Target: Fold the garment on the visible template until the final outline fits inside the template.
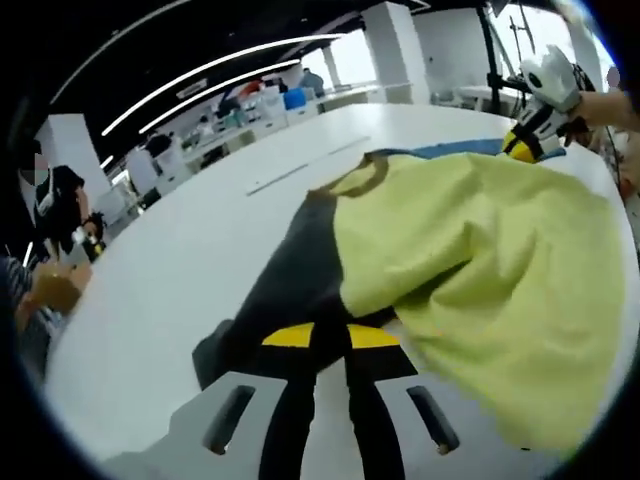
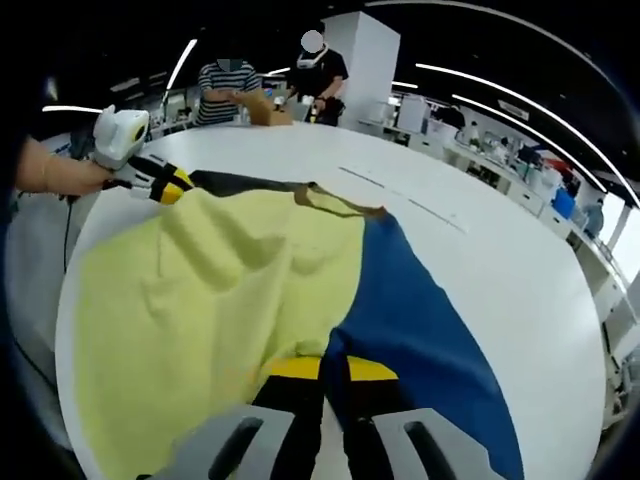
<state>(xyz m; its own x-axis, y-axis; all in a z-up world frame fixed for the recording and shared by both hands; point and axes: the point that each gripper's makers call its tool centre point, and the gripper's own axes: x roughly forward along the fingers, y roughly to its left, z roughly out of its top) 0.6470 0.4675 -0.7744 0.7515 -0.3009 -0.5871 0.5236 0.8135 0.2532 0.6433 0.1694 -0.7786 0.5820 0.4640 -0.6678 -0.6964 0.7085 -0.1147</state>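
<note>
In my left gripper view, two people [image 1: 45, 250] sit at the far left edge of the white table [image 1: 180, 260], with shelves and bins [image 1: 250, 110] along the wall behind. My left gripper [image 1: 330, 350] rises from the bottom, its black jaws with yellow tips drawn together on a dark fold of the shirt [image 1: 470, 270]. The shirt is yellow-green with a brown collar [image 1: 370, 175], and its dark part runs from the jaws up toward the collar. It lies bunched and lifted across the table's middle and right. A strip of the blue template [image 1: 450, 150] shows past the shirt's far edge. At top right, my right gripper [image 1: 525, 145] meets the shirt's far corner, with my hand [image 1: 610, 105] behind it; I cannot tell from here how its jaws stand

In my right gripper view, my left hand [image 2: 55, 175] comes in at the left, holding the left gripper [image 2: 172, 187] on the shirt's [image 2: 210, 310] far corner. The shirt covers the left half of the table [image 2: 510, 300], collar [image 2: 340, 205] at the far middle. Two people [image 2: 270, 85] stand past the table's far edge. My right gripper [image 2: 330, 385] rises at the bottom centre, its jaws close together, seemingly pinching the cloth where the shirt's edge meets the template [image 2: 420, 330]. The template lies flat to the right, partly under the shirt. Benches with clutter [image 2: 520, 150] line the right side of the room
</note>
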